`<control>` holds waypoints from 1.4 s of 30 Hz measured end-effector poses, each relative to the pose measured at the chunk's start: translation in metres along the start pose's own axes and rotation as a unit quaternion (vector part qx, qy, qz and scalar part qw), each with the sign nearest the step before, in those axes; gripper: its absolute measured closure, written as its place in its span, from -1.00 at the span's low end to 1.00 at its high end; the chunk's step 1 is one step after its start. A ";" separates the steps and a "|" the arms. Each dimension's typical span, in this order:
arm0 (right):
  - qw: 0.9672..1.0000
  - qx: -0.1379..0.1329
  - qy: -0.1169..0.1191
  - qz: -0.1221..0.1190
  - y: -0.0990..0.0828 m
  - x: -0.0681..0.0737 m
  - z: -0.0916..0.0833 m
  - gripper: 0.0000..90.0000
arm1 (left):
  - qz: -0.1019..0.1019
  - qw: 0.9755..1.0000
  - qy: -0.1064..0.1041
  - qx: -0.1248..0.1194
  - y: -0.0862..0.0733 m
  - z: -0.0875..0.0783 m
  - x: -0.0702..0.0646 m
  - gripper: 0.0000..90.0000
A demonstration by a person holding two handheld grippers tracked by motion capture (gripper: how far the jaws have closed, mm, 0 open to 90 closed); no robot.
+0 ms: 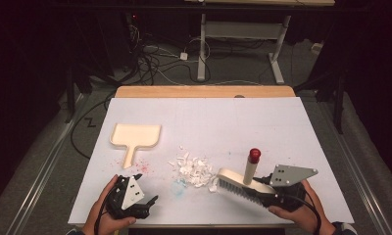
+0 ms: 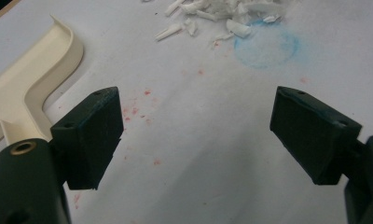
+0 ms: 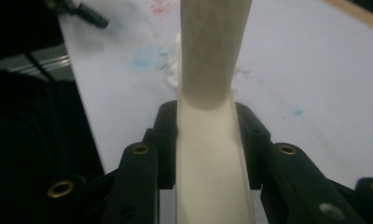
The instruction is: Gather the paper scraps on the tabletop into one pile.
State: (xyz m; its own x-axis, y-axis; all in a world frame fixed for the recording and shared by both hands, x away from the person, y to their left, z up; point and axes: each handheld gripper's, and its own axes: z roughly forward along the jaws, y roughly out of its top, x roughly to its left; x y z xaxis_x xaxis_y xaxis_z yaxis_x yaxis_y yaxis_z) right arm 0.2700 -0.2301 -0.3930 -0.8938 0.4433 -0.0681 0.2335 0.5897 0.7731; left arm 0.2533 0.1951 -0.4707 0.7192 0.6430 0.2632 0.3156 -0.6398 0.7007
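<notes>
- The right tool [image 1: 262, 188] was closed tight on the cream plastic hand brush with a red cap on its handle [image 1: 248, 176].
- In the right gripper view, both black jaws pressed the flat sides of the brush [image 3: 208, 154].
- The brush was just beside the little pile of white paper scraps [image 1: 194, 169], bristles down near the white surface [image 1: 282, 127].
- The brush looked light and stiff, and its plastic looked smooth, so it could slip; the thick part by the head seemed the best place to hold.
- The scraps looked very light and could scatter easily.
- The left tool [image 1: 147, 201] was wide open and held nothing.
- The cream plastic dustpan [image 1: 135, 137] lay flat, left of the pile, well apart from the brush.
- Its handle [image 2: 17, 102] looked best to grab.
</notes>
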 end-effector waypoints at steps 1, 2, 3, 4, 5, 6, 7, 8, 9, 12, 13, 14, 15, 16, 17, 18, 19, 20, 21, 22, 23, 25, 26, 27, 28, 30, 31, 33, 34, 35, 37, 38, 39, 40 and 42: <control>1.000 0.010 0.009 -0.004 -0.001 0.003 0.002 0.52 | 0.000 1.000 0.000 0.000 0.000 0.000 0.000 -0.64; 1.000 0.016 0.015 -0.011 -0.003 0.005 0.004 0.52 | 0.000 1.000 0.000 0.001 0.000 0.000 0.000 -0.64; 0.999 0.027 0.021 -0.011 -0.004 0.008 0.009 0.52 | 0.000 1.000 0.000 0.000 0.000 0.000 0.000 -0.64; 0.999 0.034 0.025 -0.014 -0.004 0.008 0.012 0.52 | 0.000 1.000 0.000 0.000 0.000 0.000 0.000 -0.64; 0.999 0.039 0.030 -0.017 -0.005 0.010 0.018 0.52 | 0.001 1.000 0.000 -0.001 0.001 0.000 0.000 -0.64; 0.998 0.040 0.035 -0.019 -0.003 0.011 0.024 0.52 | -0.001 1.000 0.000 -0.003 0.001 -0.001 0.001 -0.64; 0.998 0.040 0.038 -0.023 -0.001 0.011 0.029 0.52 | -0.002 1.000 -0.001 -0.004 0.001 -0.001 0.001 -0.64; 0.998 0.038 0.036 -0.030 0.002 0.011 0.033 0.52 | -0.003 1.000 -0.001 -0.004 0.001 -0.001 0.001 -0.64; 0.998 0.037 0.027 -0.034 0.004 0.010 0.038 0.52 | -0.003 1.000 0.000 -0.004 0.001 0.000 0.002 -0.64; 0.999 0.031 0.019 -0.028 0.011 0.000 0.051 0.52 | -0.002 1.000 -0.003 -0.003 0.000 0.001 0.002 -0.64; 0.999 0.028 0.017 -0.023 0.014 -0.003 0.056 0.52 | -0.002 1.000 -0.003 -0.002 0.001 0.001 0.002 -0.64; 0.999 0.026 0.015 -0.025 0.017 -0.004 0.060 0.52 | -0.001 1.000 -0.003 -0.002 0.001 0.002 0.002 -0.64; 0.999 0.023 0.012 -0.033 0.021 -0.006 0.064 0.52 | -0.002 1.000 -0.004 -0.002 0.001 0.002 0.002 -0.64; 0.999 0.021 0.007 -0.037 0.024 -0.007 0.068 0.52 | -0.003 1.000 -0.003 -0.003 0.001 0.002 0.002 -0.64; 0.999 0.019 0.007 -0.039 0.027 -0.009 0.073 0.52 | -0.002 1.000 -0.004 -0.003 0.002 0.003 0.003 -0.64; 0.999 0.016 0.008 -0.042 0.030 -0.011 0.077 0.52 | -0.002 1.000 -0.005 -0.003 0.002 0.003 0.002 -0.64; 0.999 0.014 0.009 -0.046 0.033 -0.012 0.081 0.52 | -0.001 1.000 -0.004 -0.002 0.002 0.004 0.002 -0.64; 0.999 0.012 0.009 -0.047 0.035 -0.013 0.084 0.52 | 0.000 1.000 -0.004 -0.001 0.002 0.004 0.002 -0.64; 0.999 0.011 0.010 -0.050 0.037 -0.013 0.086 0.52 | 0.001 1.000 -0.004 0.000 0.002 0.004 0.002 -0.64; 0.999 0.006 0.007 -0.052 0.039 -0.014 0.088 0.52 | 0.001 1.000 -0.004 0.000 0.002 0.004 0.002 -0.64; 0.999 0.002 0.006 -0.052 0.040 -0.013 0.087 0.52 | 0.000 1.000 -0.004 0.000 0.002 0.004 0.003 -0.64; 0.999 -0.007 0.009 -0.050 0.043 -0.012 0.083 0.52 | -0.002 1.000 -0.003 -0.001 0.001 0.003 0.003 -0.64; 0.999 -0.014 0.008 -0.051 0.044 -0.011 0.079 0.52 | -0.002 1.000 -0.001 -0.001 0.001 0.002 0.004 -0.64; 0.999 -0.022 0.004 -0.049 0.045 -0.010 0.075 0.52 | -0.003 1.000 0.002 -0.003 0.000 0.001 0.004 -0.64; 0.998 -0.031 -0.001 -0.046 0.047 -0.010 0.071 0.52 | -0.007 1.000 0.004 -0.005 0.000 -0.001 0.005 -0.64; 0.998 -0.053 -0.001 -0.042 0.051 -0.009 0.065 0.52 | -0.011 1.000 0.008 -0.009 -0.001 -0.005 0.006 -0.64; 0.997 -0.064 -0.002 -0.034 0.053 -0.007 0.064 0.52 | -0.014 1.000 0.011 -0.013 -0.001 -0.007 0.007 -0.64; 0.996 -0.083 0.005 -0.016 0.058 -0.003 0.065 0.52 | -0.022 0.999 0.017 -0.022 -0.003 -0.014 0.009 -0.64; 0.996 -0.089 0.011 -0.010 0.061 0.001 0.067 0.52 | -0.027 0.999 0.021 -0.028 -0.004 -0.018 0.010 -0.64; 0.995 -0.095 0.013 -0.005 0.063 0.007 0.072 0.52 | -0.032 0.999 0.027 -0.033 -0.006 -0.021 0.011 -0.64; 0.995 -0.092 0.026 -0.005 0.067 0.019 0.085 0.52 | -0.044 0.997 0.036 -0.046 -0.012 -0.029 0.015 -0.64; 0.996 -0.085 0.035 -0.008 0.068 0.025 0.093 0.52 | -0.051 0.997 0.039 -0.050 -0.014 -0.031 0.016 -0.64; 0.996 -0.079 0.039 -0.014 0.068 0.029 0.099 0.52 | -0.065 0.996 0.042 -0.054 -0.016 -0.034 0.017 -0.64; 0.996 -0.069 0.049 -0.018 0.069 0.033 0.108 0.52 | -0.070 0.995 0.047 -0.060 -0.018 -0.037 0.019 -0.64; 0.996 -0.053 0.070 -0.022 0.068 0.039 0.126 0.52 | -0.079 0.993 0.053 -0.073 -0.021 -0.041 0.020 -0.64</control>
State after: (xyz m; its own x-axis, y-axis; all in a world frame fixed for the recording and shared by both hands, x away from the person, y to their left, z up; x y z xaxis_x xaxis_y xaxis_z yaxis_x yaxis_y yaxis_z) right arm 0.2992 -0.0878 -0.4227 -0.9486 0.3157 -0.0201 0.1584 0.5291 0.8336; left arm 0.2361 0.2384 -0.4527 0.5957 0.7765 0.2054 0.3207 -0.4644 0.8255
